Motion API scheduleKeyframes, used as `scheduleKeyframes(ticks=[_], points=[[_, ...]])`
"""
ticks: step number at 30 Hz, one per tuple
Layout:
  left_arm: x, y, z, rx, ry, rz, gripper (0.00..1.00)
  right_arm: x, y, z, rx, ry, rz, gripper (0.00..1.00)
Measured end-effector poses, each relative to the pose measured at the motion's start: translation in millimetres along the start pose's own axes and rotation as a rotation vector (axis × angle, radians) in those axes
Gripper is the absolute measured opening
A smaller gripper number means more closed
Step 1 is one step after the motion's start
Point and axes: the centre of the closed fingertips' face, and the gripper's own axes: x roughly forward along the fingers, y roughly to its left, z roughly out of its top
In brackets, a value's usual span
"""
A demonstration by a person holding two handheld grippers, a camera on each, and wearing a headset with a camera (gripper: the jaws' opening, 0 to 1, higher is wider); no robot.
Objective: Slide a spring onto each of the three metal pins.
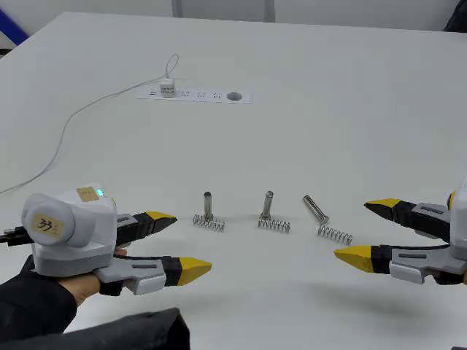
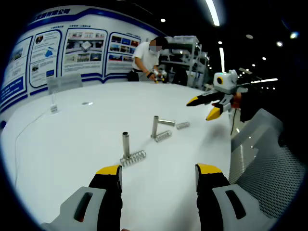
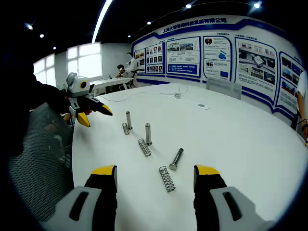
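Head view: left hand-held gripper point(image 1: 190, 242) hangs near-left over the white counter point(image 1: 328, 131), right hand-held gripper point(image 1: 352, 230) near-right, both spread wide and holding nothing. Between them there's a row: left pin point(image 1: 208, 205) and middle pin point(image 1: 268, 204) stand upright, right pin point(image 1: 316, 208) lies flat. Loose on the counter just in front of each: left spring point(image 1: 209, 222), middle spring point(image 1: 273, 225), right spring point(image 1: 335, 234). Power strip point(image 1: 195, 95) sits far back

Left gripper view: jaws apart, left pin closest with its spring at its foot

Right gripper view: jaws apart too, the flat pin and its spring closest

Bright overhead light, soft shadows, fisheye warping
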Motion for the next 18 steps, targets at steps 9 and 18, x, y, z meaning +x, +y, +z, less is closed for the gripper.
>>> scheduleKeyframes(ticks=[9, 18], points=[[-0.3, 0.1, 0.8, -0.001, -0.002, 0.001, 0.63, 1.9, -5.1, 2.8, 0.000, 0.011, -0.010, 0.64], [-0.1, 0.1, 0.8, -0.001, -0.001, 0.000, 0.63, 8.9, -16.8, 9.9, 0.003, 0.040, -0.029, 0.59]])
